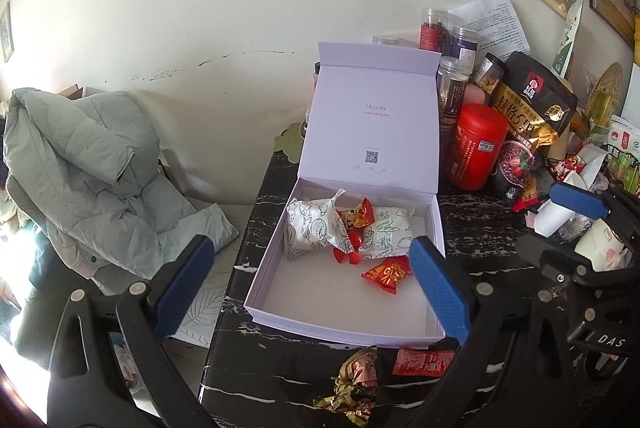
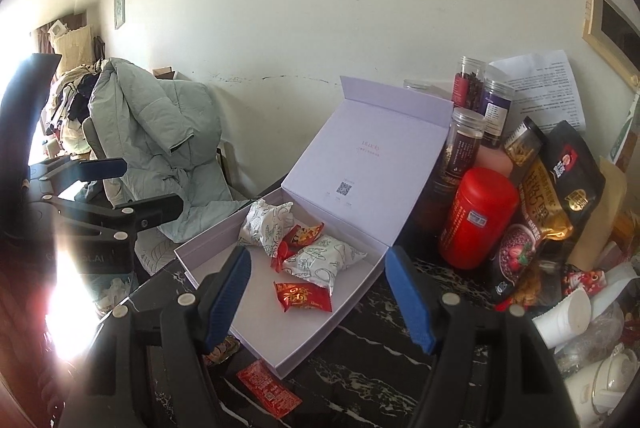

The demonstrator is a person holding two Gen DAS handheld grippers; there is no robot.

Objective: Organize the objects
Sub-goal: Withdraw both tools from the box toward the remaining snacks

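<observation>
- Sitting on the counter: an open box, lid standing up at its far side.
- Lying inside the box: two patterned packets toward the back, a small sachet nearer the front.
- Lying on the counter just before the box: a foil-wrapped sweet and a flat sachet, side by side.
- Crowding right of the box: a canister, jars behind it, a pouch further right.
- Draping over a chair, left of the counter: a padded jacket.

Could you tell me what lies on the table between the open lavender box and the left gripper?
In the left wrist view, two snacks lie before the lavender box: a crumpled gold-wrapped sweet and a flat red packet, just ahead of the open left gripper.
</observation>
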